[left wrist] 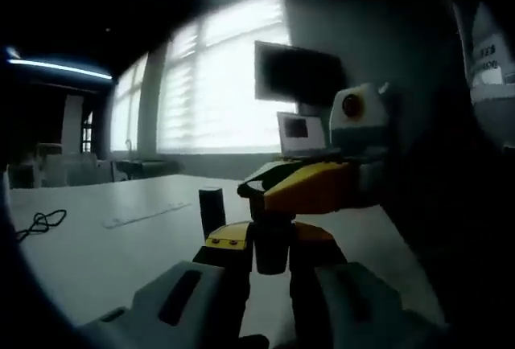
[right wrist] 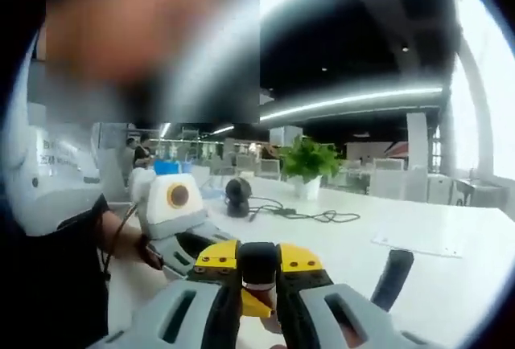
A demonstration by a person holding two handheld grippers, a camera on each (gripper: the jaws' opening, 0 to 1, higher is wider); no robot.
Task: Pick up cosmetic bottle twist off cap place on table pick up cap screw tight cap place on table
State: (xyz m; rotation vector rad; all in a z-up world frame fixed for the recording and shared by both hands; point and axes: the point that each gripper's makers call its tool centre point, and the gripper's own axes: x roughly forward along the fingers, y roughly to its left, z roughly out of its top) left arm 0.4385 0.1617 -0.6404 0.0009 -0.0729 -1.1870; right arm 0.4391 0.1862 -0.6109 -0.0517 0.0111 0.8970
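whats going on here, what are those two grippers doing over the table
A person is working a small dark cosmetic bottle with two hand-held grippers above a white table. The left gripper is shut on the bottle's body, and the right gripper is shut on its dark cap from the other side. Whether the cap is coming off or going on can't be told. A separate dark cylinder stands on the table.

Both grippers share one build — the left gripper (left wrist: pixel 269 244) and the right gripper (right wrist: pixel 259 273) have grey jaw bodies with dark slots, yellow-and-black tips — and the person's sleeve (right wrist: pixel 76 228), at nine o'clock, is black.
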